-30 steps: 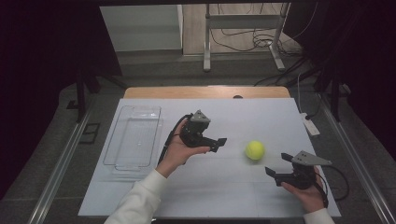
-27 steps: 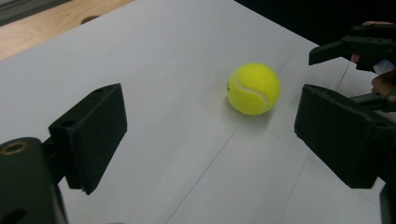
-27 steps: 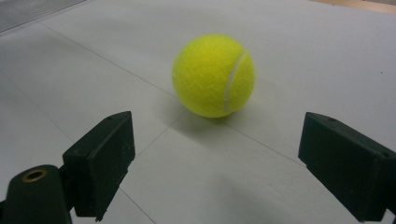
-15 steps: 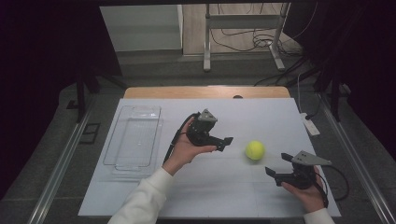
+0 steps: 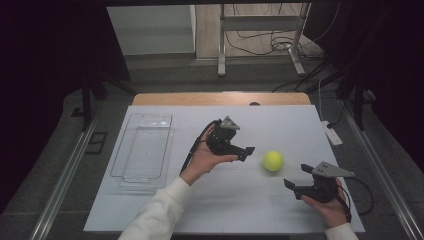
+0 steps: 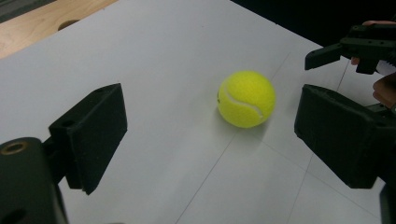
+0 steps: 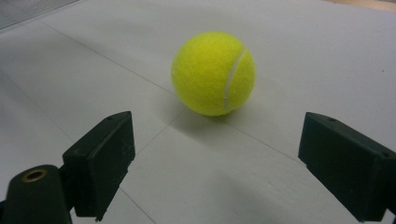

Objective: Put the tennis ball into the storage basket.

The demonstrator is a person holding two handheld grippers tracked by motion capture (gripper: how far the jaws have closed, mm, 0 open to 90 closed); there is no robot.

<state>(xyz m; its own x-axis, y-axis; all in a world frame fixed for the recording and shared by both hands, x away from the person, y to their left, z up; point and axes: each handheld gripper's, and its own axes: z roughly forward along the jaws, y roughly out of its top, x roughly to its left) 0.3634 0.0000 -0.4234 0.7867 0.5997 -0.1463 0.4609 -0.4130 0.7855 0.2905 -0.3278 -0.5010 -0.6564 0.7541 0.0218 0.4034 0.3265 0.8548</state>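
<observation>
A yellow tennis ball point(image 5: 273, 160) rests on the white table sheet point(image 5: 225, 210), right of centre. My left gripper point(image 5: 246, 153) is held just left of the ball, pointing at it, with its jaws open and nothing between them. In the left gripper view the ball point(image 6: 246, 99) lies a little ahead of the open jaws of the left gripper point(image 6: 212, 130), closer to the right-hand jaw. My right gripper point(image 5: 296, 176) is low at the ball's near right, also open and empty. In the right gripper view the ball point(image 7: 213, 73) sits ahead of the right gripper point(image 7: 217, 135).
A clear plastic tray point(image 5: 142, 176) lies empty on the left of the sheet. A wooden table edge point(image 5: 215, 98) runs along the back. A white power strip point(image 5: 332, 134) lies off the right edge. The right gripper point(image 6: 355, 44) also appears far off in the left gripper view.
My left gripper has moved to the right, closer to the ball. The right gripper and the ball have stayed where they were.
</observation>
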